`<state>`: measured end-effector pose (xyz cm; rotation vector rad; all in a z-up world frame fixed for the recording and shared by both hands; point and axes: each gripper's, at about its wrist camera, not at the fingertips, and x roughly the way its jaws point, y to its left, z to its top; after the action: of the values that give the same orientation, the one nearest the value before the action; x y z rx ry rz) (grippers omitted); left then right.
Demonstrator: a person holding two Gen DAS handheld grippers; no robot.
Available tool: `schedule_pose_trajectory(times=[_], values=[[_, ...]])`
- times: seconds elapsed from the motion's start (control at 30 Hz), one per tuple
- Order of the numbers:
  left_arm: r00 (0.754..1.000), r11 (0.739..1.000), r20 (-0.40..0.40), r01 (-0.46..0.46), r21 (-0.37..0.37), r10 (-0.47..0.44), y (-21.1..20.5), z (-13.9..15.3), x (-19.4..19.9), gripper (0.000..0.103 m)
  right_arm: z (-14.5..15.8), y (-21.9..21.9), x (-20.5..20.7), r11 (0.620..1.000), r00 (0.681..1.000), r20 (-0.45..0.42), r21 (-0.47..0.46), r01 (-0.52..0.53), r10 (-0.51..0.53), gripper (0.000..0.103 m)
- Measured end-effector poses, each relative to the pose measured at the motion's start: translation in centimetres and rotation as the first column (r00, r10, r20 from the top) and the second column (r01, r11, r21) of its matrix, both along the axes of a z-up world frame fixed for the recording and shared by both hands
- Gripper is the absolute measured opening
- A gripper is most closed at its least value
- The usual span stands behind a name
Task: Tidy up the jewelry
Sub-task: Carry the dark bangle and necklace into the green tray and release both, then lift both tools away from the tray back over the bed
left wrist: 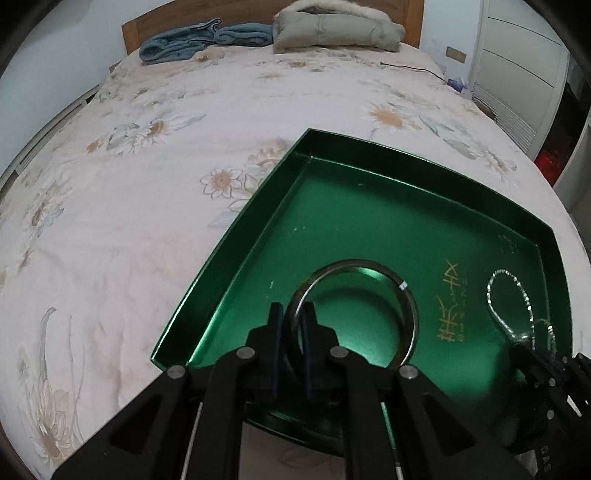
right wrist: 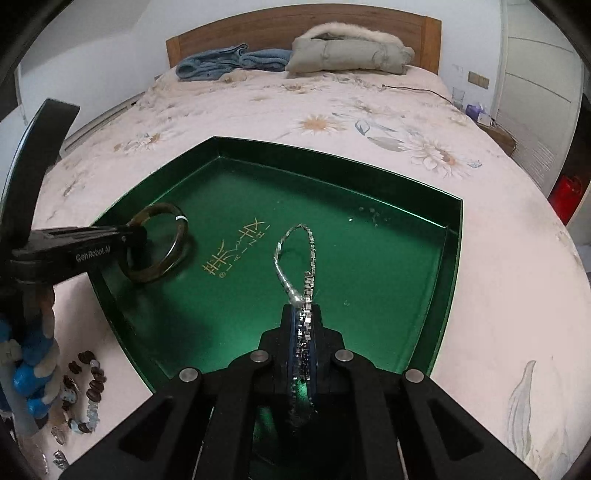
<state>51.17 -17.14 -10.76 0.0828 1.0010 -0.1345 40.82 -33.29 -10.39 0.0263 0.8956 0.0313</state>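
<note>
A green tray [left wrist: 236, 229] [right wrist: 452, 258] lies on the bed. My left gripper [left wrist: 293, 314] is shut on a dark brownish-green bangle [left wrist: 410, 306], held over the tray's left part; the bangle also shows in the right wrist view [right wrist: 177, 240], held by the left gripper [right wrist: 135, 240]. My right gripper [right wrist: 303, 314] is shut on a silver chain bracelet [right wrist: 312, 251], whose loop hangs forward over the tray's middle. The chain also shows in the left wrist view [left wrist: 517, 288] beside the right gripper [left wrist: 532, 343].
A beaded bracelet [right wrist: 92, 391] with brown and pale blue beads lies on the floral bedsheet [left wrist: 129, 221] left of the tray. A blue garment [right wrist: 229, 61] and a beige coat [right wrist: 351, 51] lie by the wooden headboard [right wrist: 258, 33]. A black cable [right wrist: 413, 88] lies at far right.
</note>
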Motion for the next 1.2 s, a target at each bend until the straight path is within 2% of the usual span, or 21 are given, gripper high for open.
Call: schedule_pose_trajectory(times=[0.03, 0.07, 0.13, 0.23, 0.4, 0.5, 0.67, 0.83, 0.93, 1.03, 1.2], values=[[1.000, 1.000, -0.004, 0.005, -0.010, -0.005, 0.1, 0.1, -0.1, 0.010, 0.1, 0.1, -0.1, 1.000, 1.000, -0.002, -0.002, -0.005, 0.005, 0.016], [1.000, 1.000, -0.004, 0.013, -0.024, -0.013, 0.2, 0.4, -0.2, 0.010, 0.3, 0.3, -0.1, 1.000, 1.000, -0.001, -0.009, -0.006, 0.006, 0.035], [1.000, 0.999, 0.002, 0.021, -0.041, -0.021, 0.4, 1.2, -0.5, 0.011, 1.1, 0.4, -0.8, 1.000, 1.000, 0.018, -0.023, -0.002, 0.002, 0.057], [0.999, 0.997, 0.029, 0.041, -0.066, -0.039, 1.0, 3.2, -1.7, 0.014, 2.7, 0.4, -2.0, 0.999, 0.999, 0.039, -0.039, 0.009, -0.007, 0.057], [0.989, 0.994, 0.136, 0.071, -0.077, -0.060, 3.0, 7.9, -6.9, 0.014, 6.8, 0.8, -5.9, 0.997, 0.994, 0.111, -0.079, 0.025, -0.016, 0.057], [0.977, 0.994, 0.207, 0.069, -0.079, -0.052, 4.6, 10.4, -11.1, 0.014, 9.8, 1.6, -9.9, 0.991, 0.985, 0.173, -0.122, 0.046, -0.024, 0.057], [0.961, 0.994, 0.271, 0.074, -0.083, -0.049, 7.7, 13.2, -18.9, 0.014, 13.7, 3.6, -18.4, 0.984, 0.967, 0.251, -0.157, 0.088, -0.046, 0.060], [0.952, 0.992, 0.302, 0.082, -0.094, -0.050, 10.3, 14.5, -26.5, 0.014, 15.5, 5.4, -27.4, 0.978, 0.952, 0.292, -0.153, 0.139, -0.089, 0.064], [0.954, 0.992, 0.293, 0.092, -0.082, -0.065, 11.3, 14.6, -30.8, 0.014, 16.3, 6.3, -32.3, 0.976, 0.943, 0.309, -0.138, 0.171, -0.121, 0.066], [0.958, 0.990, 0.274, 0.109, -0.086, -0.082, 12.4, 14.6, -34.8, 0.014, 17.2, 7.2, -35.9, 0.972, 0.937, 0.319, -0.134, 0.195, -0.144, 0.066], [0.951, 0.993, 0.295, 0.112, -0.044, -0.094, 13.7, 15.1, -40.8, 0.015, 18.4, 8.8, -41.2, 0.969, 0.926, 0.350, -0.144, 0.202, -0.141, 0.067]])
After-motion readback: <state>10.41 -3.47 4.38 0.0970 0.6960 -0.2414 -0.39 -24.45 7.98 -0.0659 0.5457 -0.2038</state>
